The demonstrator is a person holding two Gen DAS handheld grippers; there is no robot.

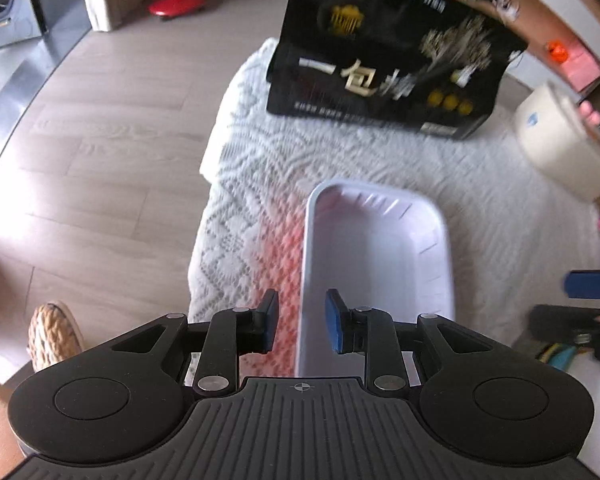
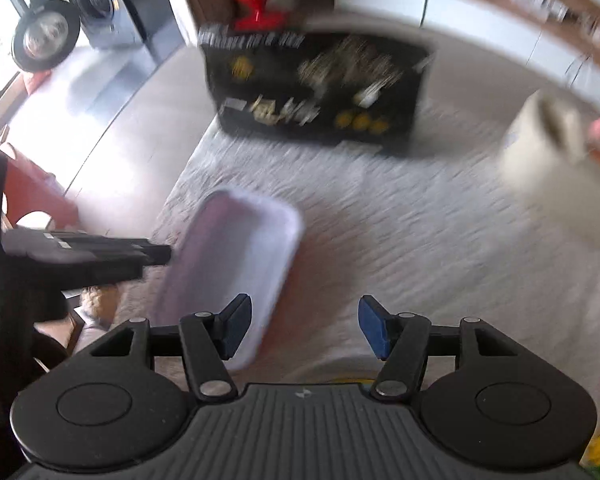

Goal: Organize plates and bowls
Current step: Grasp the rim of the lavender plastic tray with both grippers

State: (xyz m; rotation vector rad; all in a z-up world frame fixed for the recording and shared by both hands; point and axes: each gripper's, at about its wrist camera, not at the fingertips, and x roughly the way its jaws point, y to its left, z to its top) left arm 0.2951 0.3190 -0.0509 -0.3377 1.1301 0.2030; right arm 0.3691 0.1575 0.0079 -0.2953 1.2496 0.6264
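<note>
Left tool (image 1: 302, 322) clamps the near rim of a white tray (image 1: 376, 248); right tool (image 2: 304, 326) stands apart, tray at ten o'clock.

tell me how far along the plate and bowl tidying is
Nothing looks stacked or sorted yet. In hand: the left hand-held gripper has the rim of the white rectangular plastic tray between its pads, above the white knitted cloth. The right hand-held gripper is open and empty. No other plates or bowls can be made out.
</note>
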